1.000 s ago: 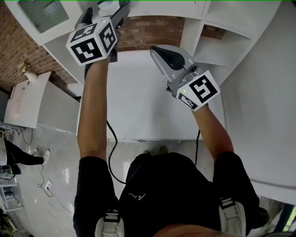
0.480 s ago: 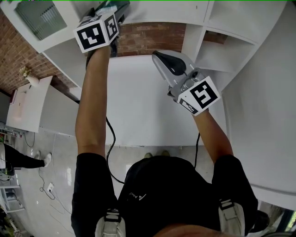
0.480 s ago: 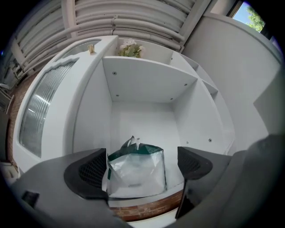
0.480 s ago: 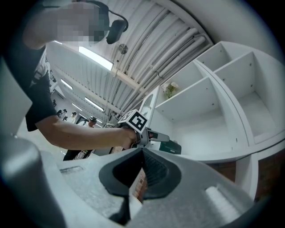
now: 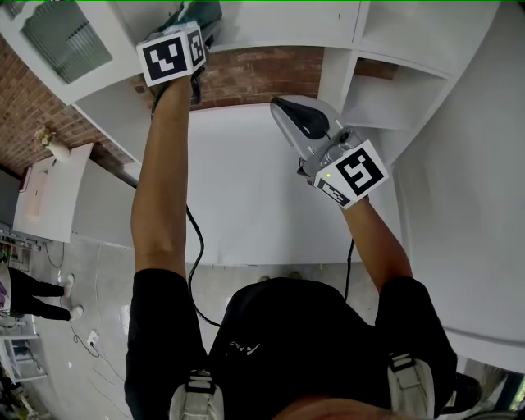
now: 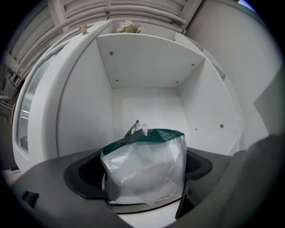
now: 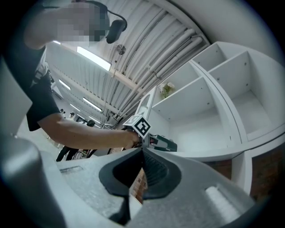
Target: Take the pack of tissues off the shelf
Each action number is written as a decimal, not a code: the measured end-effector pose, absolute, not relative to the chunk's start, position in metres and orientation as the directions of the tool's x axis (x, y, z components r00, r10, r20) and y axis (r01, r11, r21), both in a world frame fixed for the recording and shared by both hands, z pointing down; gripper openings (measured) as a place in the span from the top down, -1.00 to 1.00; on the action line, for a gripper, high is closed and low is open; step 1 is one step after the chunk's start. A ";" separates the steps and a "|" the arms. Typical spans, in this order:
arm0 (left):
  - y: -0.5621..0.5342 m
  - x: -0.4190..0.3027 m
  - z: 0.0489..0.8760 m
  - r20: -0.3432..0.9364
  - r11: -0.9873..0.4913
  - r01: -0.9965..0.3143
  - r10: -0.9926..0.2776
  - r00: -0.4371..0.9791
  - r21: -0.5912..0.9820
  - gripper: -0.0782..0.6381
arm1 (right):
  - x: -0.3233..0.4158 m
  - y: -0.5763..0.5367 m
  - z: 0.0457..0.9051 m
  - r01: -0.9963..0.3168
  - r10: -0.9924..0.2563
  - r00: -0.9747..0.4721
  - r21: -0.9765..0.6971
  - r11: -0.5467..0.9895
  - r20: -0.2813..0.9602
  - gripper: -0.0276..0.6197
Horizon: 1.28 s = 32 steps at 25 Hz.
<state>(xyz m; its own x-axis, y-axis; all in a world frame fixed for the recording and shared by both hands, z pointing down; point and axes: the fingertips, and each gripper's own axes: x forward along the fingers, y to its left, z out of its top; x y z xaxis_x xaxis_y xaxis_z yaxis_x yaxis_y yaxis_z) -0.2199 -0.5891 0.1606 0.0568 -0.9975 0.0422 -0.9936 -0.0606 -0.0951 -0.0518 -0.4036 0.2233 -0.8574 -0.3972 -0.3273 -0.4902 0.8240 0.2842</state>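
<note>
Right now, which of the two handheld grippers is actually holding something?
The left gripper: its jaws clamp a clear-plastic, green-topped pack of tissues inside the white shelf. The right gripper has its jaws together, empty.

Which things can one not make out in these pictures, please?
Left gripper view: any print on the pack of tissues is too blurred; the jaws hide its underside, so contact with the shelf is unclear.
Head view: the top edge and the left gripper hide most of the pack.
</note>
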 end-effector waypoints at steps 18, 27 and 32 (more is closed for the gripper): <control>-0.581 -0.228 0.160 -0.002 0.010 -0.989 -1.000 -0.010 -0.150 -0.12 | -0.047 -0.408 0.232 -0.514 -0.426 -0.844 0.267 0.815 -0.324 0.91; -0.549 -0.221 0.148 -0.082 -0.039 -0.990 -0.995 0.050 -0.132 -0.09 | -0.045 -0.406 0.227 -0.533 -0.444 -0.833 0.262 0.804 -0.332 0.91; -0.511 -0.213 0.133 -0.158 -0.073 -0.989 -0.983 0.094 -0.129 -0.09 | -0.045 -0.405 0.220 -0.542 -0.449 -0.822 0.243 0.805 -0.350 0.91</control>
